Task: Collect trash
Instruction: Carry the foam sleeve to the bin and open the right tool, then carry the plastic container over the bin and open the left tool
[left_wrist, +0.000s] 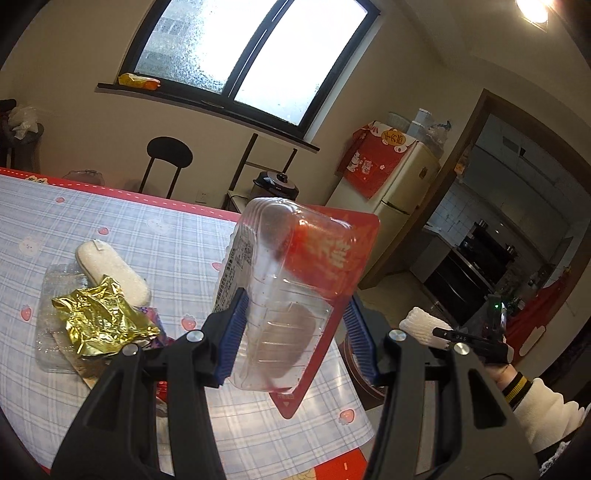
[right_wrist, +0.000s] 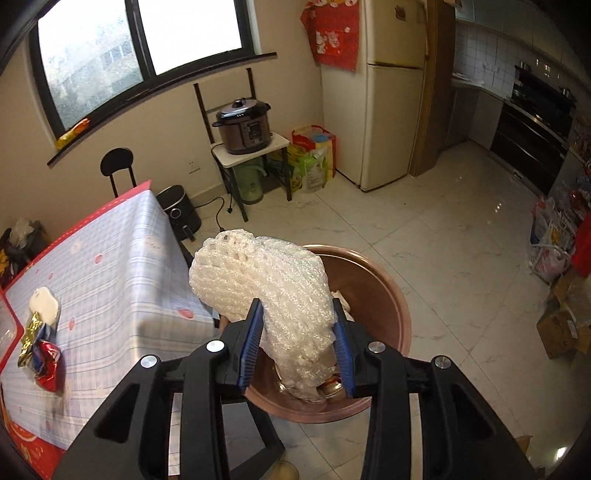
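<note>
My left gripper (left_wrist: 297, 301) is shut on a clear plastic clamshell box (left_wrist: 291, 258) with a red card behind it, held above the table's right end. My right gripper (right_wrist: 297, 314) is shut on a white foam net (right_wrist: 258, 280), which hangs over a copper-coloured bin (right_wrist: 384, 295) on the floor beside the table. The bin has trash in it. In the left wrist view the right gripper (left_wrist: 443, 334) and its foam net (left_wrist: 419, 325) show at the right. On the checked tablecloth (left_wrist: 147, 229) lie a gold foil wrapper (left_wrist: 99, 321), a white foam pad (left_wrist: 110, 269) and a clear plastic tray (left_wrist: 55, 314).
A red shiny wrapper (right_wrist: 48, 363) lies by the gold foil. A black chair (right_wrist: 118, 166) stands behind the table, an air fryer (right_wrist: 177, 210) on the floor at its corner. A pressure cooker (right_wrist: 243, 125) sits on a small stand beside a fridge (right_wrist: 391, 92). Cardboard boxes (right_wrist: 561, 328) line the right.
</note>
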